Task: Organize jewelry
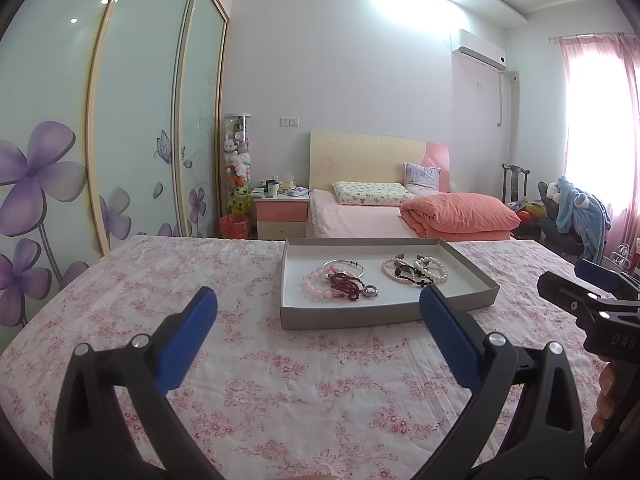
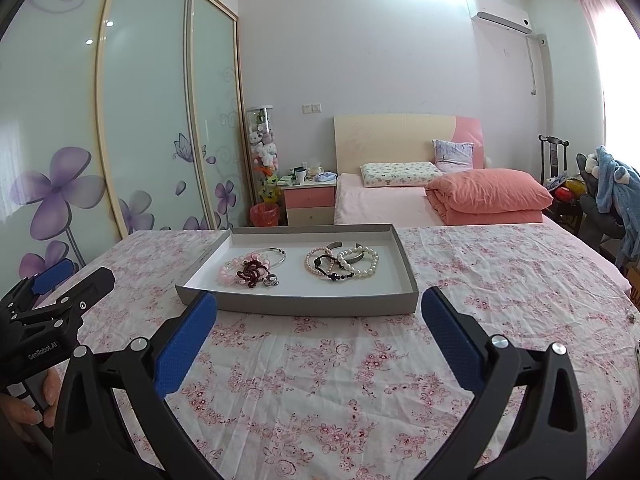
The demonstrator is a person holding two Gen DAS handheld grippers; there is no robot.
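A shallow grey cardboard tray (image 2: 304, 304) with a white floor sits on the worktop (image 2: 360, 380), which is covered by a wrinkled white cloth printed with pink flowers. The tray is the landmark here: its long axis runs side to side across the worktop, its low front wall facing both cameras.

Inside the tray, toward its left end, a cluster lies tangled together: a pale pink bead bracelet (image 2: 231, 270), a dark red bead string (image 2: 251, 271), a thin silver bangle (image 2: 275, 254) and a small metal ring (image 2: 271, 279). Toward the tray's middle and right lies a second cluster: a small pink pearl bracelet (image 2: 310, 261), a white pearl bracelet (image 2: 366, 264) with round glossy beads, a dark cord bracelet (image 2: 332, 274) and a grey metal cuff (image 2: 347, 251), all overlapping one another.

Nothing lies between the tray and the grippers but bare cloth. The left hand-held gripper (image 1: 318, 308) hangs in front of the tray with its blue textured pads spread wide, holding nothing. The right hand-held gripper (image 2: 318, 308) is likewise spread wide and empty, just short of the tray's front wall.

Behind the tray stand a bed (image 2: 380, 204) with a folded coral quilt (image 2: 488, 192), a pink bedside cabinet (image 2: 310, 204), and frosted wardrobe doors (image 2: 148, 120) painted with purple flowers.
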